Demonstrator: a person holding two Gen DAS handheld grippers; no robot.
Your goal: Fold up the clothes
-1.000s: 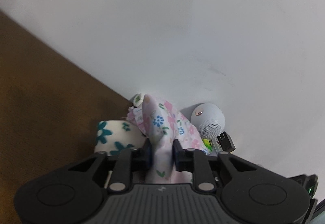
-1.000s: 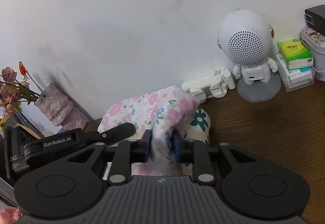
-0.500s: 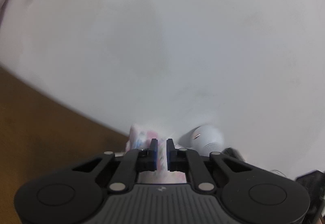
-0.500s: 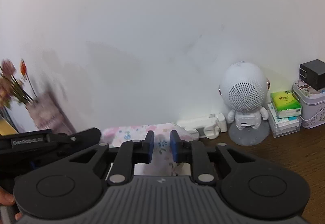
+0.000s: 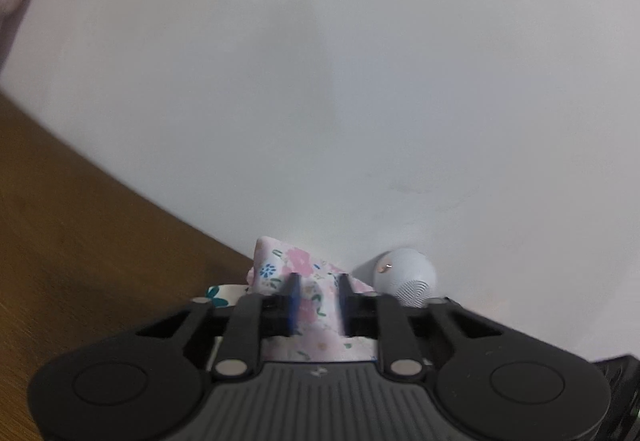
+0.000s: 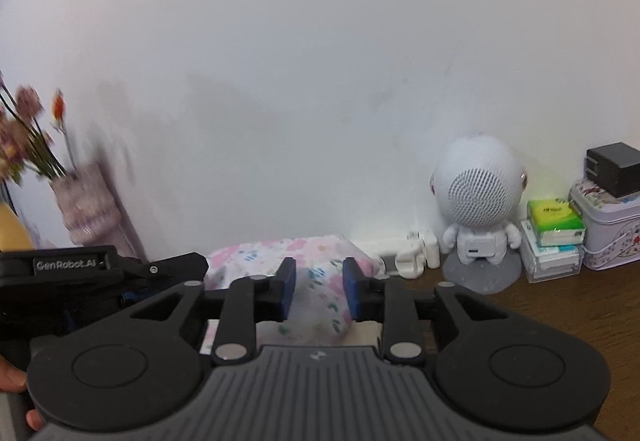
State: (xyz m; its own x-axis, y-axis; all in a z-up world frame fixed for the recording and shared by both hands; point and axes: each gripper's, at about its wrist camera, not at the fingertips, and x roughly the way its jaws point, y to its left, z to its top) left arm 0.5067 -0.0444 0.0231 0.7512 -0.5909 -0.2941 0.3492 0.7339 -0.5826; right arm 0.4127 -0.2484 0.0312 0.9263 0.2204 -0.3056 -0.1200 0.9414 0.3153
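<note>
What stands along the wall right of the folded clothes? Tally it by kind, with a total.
White astronaut-shaped speaker: 1
White folding plastic stand: 1
Stack of tissue packs: 1
White patterned metal tin: 1
Black box atop the tin: 1
Total: 5

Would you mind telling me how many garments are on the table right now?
2. The pink floral garment lies by the wall; a white one with teal flowers peeks out beneath it. More may be hidden behind the grippers.
</note>
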